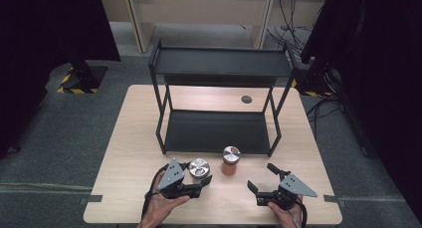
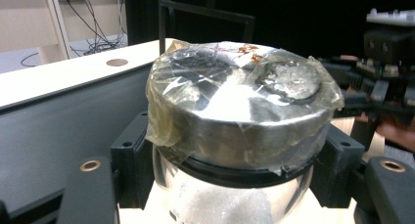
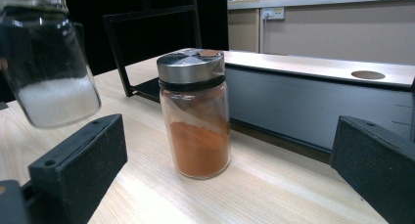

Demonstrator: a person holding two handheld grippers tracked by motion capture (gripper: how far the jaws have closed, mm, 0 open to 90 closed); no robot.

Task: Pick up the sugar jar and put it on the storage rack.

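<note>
The left claw (image 1: 201, 180) is clamped on a glass jar of white granules (image 1: 199, 168), its two black jaws pressing the glass from either side just under the metal lid. Gripping below the lid makes sense: the rim sits over the pads and would stop the jar slipping down. In the right gripper view that jar (image 3: 49, 77) hangs tilted in the upper left corner with its base off the wood, so it appears lifted clear of the surface (image 1: 124, 153), near the front edge and in front of the rack. A wrinkled clear film (image 2: 235, 87) is stretched over the lid, probably to keep the shaker holes shut while the jar is moved.

The second jar, holding orange-brown powder (image 1: 230, 161), stands upright on the surface just in front of the lower shelf (image 1: 209, 131) of the black two-tier rack (image 1: 221, 63), to the right of the lifted jar and apart from it. Both jars seem bound for that rack, which has nothing on either shelf.

The right claw (image 1: 263, 177) rests low near the front edge, jaws spread wide with nothing between them. In its own view the powder jar (image 3: 195, 111) stands centred between the jaws, a little way ahead, so it looks lined up for a grasp. Both of the person's hands come in from the near edge, the left hand (image 1: 166, 200) wrapped under its gripper, which lies roughly level and points toward the rack.
</note>
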